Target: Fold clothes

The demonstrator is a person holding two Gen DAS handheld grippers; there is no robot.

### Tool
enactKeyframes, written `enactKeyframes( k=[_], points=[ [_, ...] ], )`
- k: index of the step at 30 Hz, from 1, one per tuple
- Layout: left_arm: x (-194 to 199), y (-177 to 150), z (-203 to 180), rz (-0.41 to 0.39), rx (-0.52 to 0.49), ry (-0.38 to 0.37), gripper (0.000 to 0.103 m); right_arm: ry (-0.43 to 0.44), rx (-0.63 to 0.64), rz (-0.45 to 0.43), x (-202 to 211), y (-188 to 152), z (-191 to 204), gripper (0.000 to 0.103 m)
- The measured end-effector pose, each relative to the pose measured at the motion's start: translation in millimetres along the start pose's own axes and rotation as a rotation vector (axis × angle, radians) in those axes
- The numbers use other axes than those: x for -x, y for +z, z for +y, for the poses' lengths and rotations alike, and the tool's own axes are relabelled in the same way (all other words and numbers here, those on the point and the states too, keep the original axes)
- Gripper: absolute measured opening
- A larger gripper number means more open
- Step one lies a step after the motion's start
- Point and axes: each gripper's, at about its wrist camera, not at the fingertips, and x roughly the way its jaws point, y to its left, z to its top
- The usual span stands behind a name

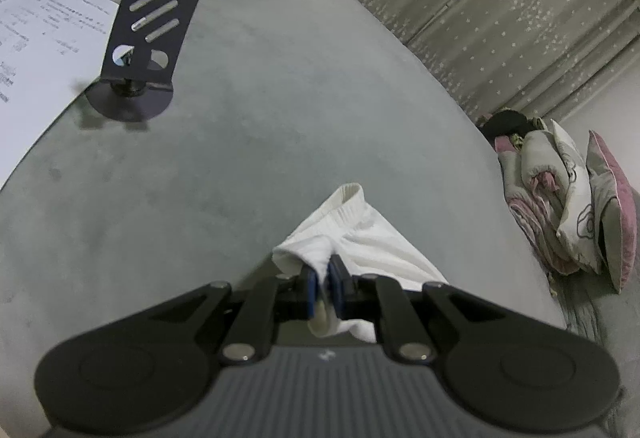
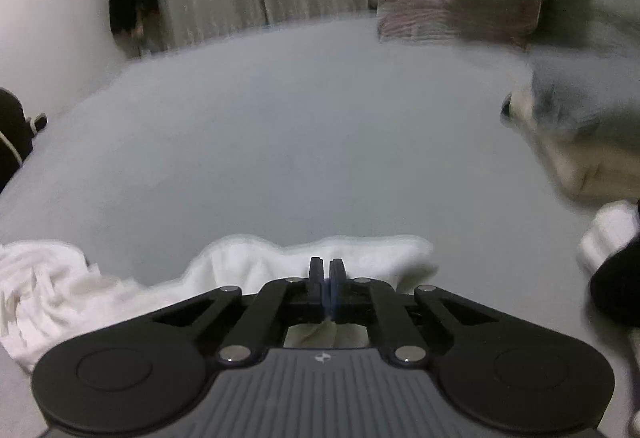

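Left gripper (image 1: 325, 274) — jaws pinching white garment (image 1: 360, 234) — over the grey bed (image 1: 260, 142).

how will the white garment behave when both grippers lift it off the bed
Probably floppy: the white garment bunches and folds where the left gripper pinches it near the elastic waistband. It looks light and thin, so it should sag between the left gripper and the right gripper. The ribbed knit seems unlikely to slip from the shut pads.

A grey bed (image 1: 280, 126) bears white garment (image 1: 360, 230), paper (image 1: 44, 50), black stand (image 1: 148, 38), bedding (image 1: 560, 198).
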Motion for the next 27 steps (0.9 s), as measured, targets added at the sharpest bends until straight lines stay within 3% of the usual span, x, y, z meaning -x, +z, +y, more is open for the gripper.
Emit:
enactKeyframes(
  k=[5,12,17,19,21,24,27],
  points=[
    [16,11,2,-0.072,0.038,-0.093,0.008,-0.037,0.007,-0.139,40,11,-11,0.006],
    [21,15,-2,-0.098,0.046,-0.11,0.008,-0.06,-0.057,-0.338,111,27,-42,0.005],
    [22,20,5,-0.112,0.098,-0.106,0.008,-0.091,-0.062,-0.195,89,23,-51,0.005],
    [24,21,10,-0.112,0.121,-0.12,0.008,-0.02,-0.131,-0.255,105,25,-53,0.004],
    [28,19,15,-0.104,0.118,-0.129,0.008,-0.026,-0.087,-0.311,119,30,-44,0.004],
    [34,16,22,-0.091,0.114,-0.142,0.008,-0.079,-0.051,-0.264,116,25,-40,0.004],
    [41,13,29,-0.079,0.109,-0.156,0.008,-0.003,-0.166,-0.211,125,25,-55,0.004]
  ],
)
